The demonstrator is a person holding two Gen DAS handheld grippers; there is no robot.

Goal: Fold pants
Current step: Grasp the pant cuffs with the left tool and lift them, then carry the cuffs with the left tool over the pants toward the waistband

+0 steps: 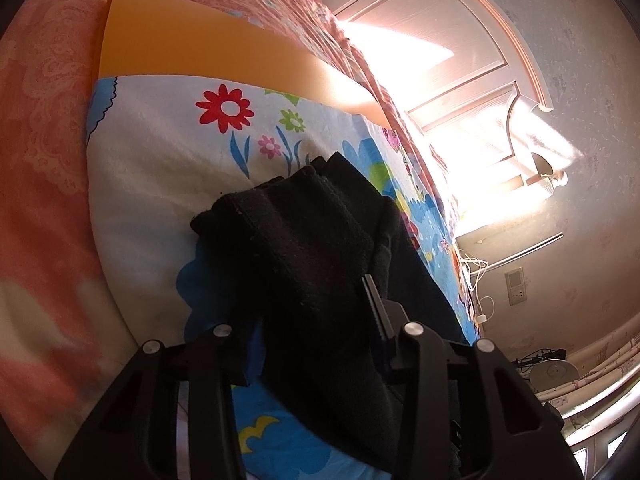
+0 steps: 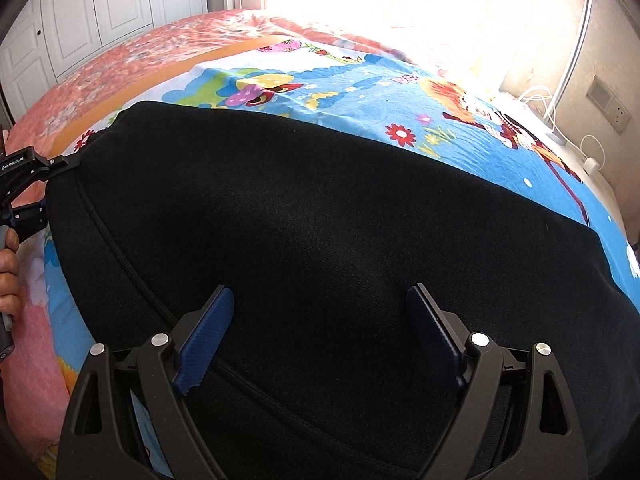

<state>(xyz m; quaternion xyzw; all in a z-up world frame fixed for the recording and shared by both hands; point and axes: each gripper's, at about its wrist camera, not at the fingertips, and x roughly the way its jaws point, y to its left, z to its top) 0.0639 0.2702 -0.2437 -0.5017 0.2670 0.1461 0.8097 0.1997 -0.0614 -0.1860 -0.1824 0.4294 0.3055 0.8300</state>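
Here, black pants [image 2: 320, 240] spread flat over a cartoon-printed sheet [image 2: 360, 92] on a bed with a pink floral cover [image 2: 100, 64]. Orange board [image 1: 180, 40] under the far edge of the sheet. Left gripper [image 1: 320, 320] narrowed onto a bunched fold of the pants, dark cloth filling the gap between its fingers [image 1: 370, 300] and draping down past them; in the right wrist view, clamped at the left corner of the garment, with a hand [image 2: 10, 280] on its handle at the frame's edge. Right gripper [image 2: 320, 312] held wide just above the middle of the pants, blue pads [image 2: 208, 332] well apart, nothing pinched between them. Strong sunlight across the white wardrobe doors [image 1: 440, 52] and wall, charger cables [image 2: 560, 120] beside the bed.
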